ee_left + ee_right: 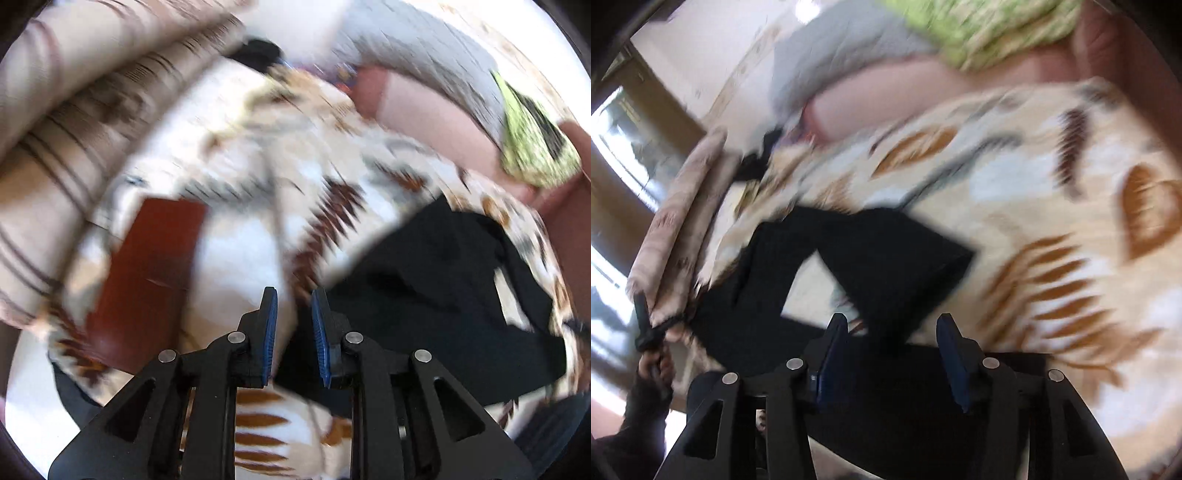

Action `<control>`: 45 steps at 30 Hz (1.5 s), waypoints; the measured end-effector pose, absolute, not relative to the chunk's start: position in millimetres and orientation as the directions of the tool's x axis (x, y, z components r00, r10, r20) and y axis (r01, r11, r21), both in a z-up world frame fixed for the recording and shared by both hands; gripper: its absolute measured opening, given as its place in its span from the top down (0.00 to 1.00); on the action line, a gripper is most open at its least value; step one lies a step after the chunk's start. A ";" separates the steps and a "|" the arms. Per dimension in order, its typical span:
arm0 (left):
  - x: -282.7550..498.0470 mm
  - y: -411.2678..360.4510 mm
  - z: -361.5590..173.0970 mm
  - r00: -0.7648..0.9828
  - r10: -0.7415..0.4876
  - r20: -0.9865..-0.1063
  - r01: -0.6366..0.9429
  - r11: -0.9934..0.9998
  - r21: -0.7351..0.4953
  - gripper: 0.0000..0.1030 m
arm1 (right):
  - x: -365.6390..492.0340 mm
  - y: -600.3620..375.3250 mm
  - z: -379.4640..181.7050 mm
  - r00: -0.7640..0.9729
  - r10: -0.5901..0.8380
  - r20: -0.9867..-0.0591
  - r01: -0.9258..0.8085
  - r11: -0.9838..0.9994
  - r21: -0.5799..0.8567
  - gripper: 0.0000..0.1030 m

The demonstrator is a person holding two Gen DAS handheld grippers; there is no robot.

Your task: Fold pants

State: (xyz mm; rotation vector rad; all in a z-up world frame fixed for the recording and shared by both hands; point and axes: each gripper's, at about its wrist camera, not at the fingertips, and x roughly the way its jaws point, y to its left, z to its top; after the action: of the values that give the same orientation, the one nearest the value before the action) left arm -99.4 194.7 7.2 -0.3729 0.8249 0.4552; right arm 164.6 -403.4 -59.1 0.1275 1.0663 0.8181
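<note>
Black pants point(436, 295) lie spread on a cream bedspread with brown leaf patterns point(258, 177). In the right wrist view the pants point(871, 251) show two legs with a gap of bedspread between them. My left gripper point(294, 295) is open by a narrow gap and empty, hovering at the pants' left edge. My right gripper point(892, 321) is open wide and empty, just above the near part of the pants. Both views are motion-blurred.
A red-brown flat object point(147, 273) lies on the bedspread left of my left gripper. Striped beige pillows point(74, 110), a pink pillow point(424, 114), a grey quilt point(424, 48) and a green cloth point(532, 144) sit at the far side. A hand holding the other gripper's handle point(650, 332) shows at left.
</note>
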 end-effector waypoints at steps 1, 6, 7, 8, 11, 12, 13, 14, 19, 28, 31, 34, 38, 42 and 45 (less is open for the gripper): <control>-103.4 196.4 12.7 0.605 0.245 -0.758 -0.533 0.832 -0.156 0.82 | 165.1 -394.6 -65.1 0.205 0.642 -0.739 -0.543 0.703 0.459 0.53; -103.9 180.6 32.7 0.698 0.119 -0.706 -0.418 0.869 -0.266 0.67 | 177.9 -362.4 -93.6 0.205 0.545 -0.813 -0.562 0.746 0.358 0.53; -101.6 177.8 33.5 0.704 0.098 -0.703 -0.401 0.872 -0.280 0.64 | 177.1 -364.8 -98.4 0.207 0.539 -0.817 -0.556 0.751 0.355 0.54; -97.5 171.3 33.3 0.713 0.060 -0.699 -0.374 0.875 -0.307 0.64 | 175.4 -365.3 -101.5 0.222 0.548 -0.807 -0.558 0.750 0.356 0.55; -78.6 154.8 27.5 0.718 -0.055 -0.694 -0.304 0.872 -0.384 0.64 | 168.6 -367.5 -99.4 0.252 0.568 -0.784 -0.586 0.734 0.344 0.63; -68.5 148.3 23.8 0.699 -0.070 -0.711 -0.298 0.876 -0.379 0.64 | 168.7 -368.3 -98.3 0.255 0.573 -0.779 -0.593 0.729 0.343 0.66; -61.4 144.2 22.3 0.685 -0.076 -0.724 -0.295 0.880 -0.372 0.64 | 169.3 -368.6 -99.1 0.254 0.579 -0.775 -0.596 0.725 0.346 0.67; -51.5 137.2 15.9 0.662 -0.098 -0.743 -0.284 0.885 -0.369 0.64 | 171.1 -368.6 -100.7 0.250 0.583 -0.773 -0.595 0.722 0.352 0.67; -31.4 115.7 -11.5 0.589 -0.194 -0.784 -0.265 0.871 -0.415 0.64 | 169.7 -367.6 -90.7 0.299 0.585 -0.754 -0.575 0.741 0.347 0.69; 35.2 97.3 -54.0 0.490 -0.318 -0.811 -0.291 0.818 -0.497 0.63 | 173.0 -369.1 -96.9 0.254 0.644 -0.722 -0.535 0.715 0.450 0.89; 47.2 113.1 -50.9 0.563 -0.304 -0.769 -0.316 0.781 -0.539 0.96 | 173.0 -381.1 -89.3 0.262 0.694 -0.671 -0.516 0.688 0.510 0.93; 52.5 140.1 -31.8 0.641 -0.273 -0.717 -0.336 0.740 -0.582 0.95 | 172.5 -392.2 -76.2 0.249 0.757 -0.603 -0.509 0.633 0.584 0.94; 65.4 207.1 -2.3 0.693 0.032 -0.720 -0.523 0.709 -0.472 0.77 | 175.3 -401.4 -40.2 0.242 0.850 -0.468 -0.533 0.519 0.668 0.94; 56.3 230.9 -0.9 0.630 0.101 -0.770 -0.615 0.671 -0.415 0.60 | 189.5 -413.0 -7.1 0.259 0.921 -0.291 -0.494 0.385 0.779 0.94; 18.9 192.0 15.0 0.675 0.052 -0.736 -0.526 0.734 -0.430 0.59 | 184.8 -412.7 9.5 0.245 0.938 -0.244 -0.492 0.337 0.803 0.94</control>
State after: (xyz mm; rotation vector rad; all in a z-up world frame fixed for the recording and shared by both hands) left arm 18.9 192.0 15.0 -0.6801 0.7698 0.3550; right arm 184.8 -412.7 9.5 0.6638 0.8154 1.0806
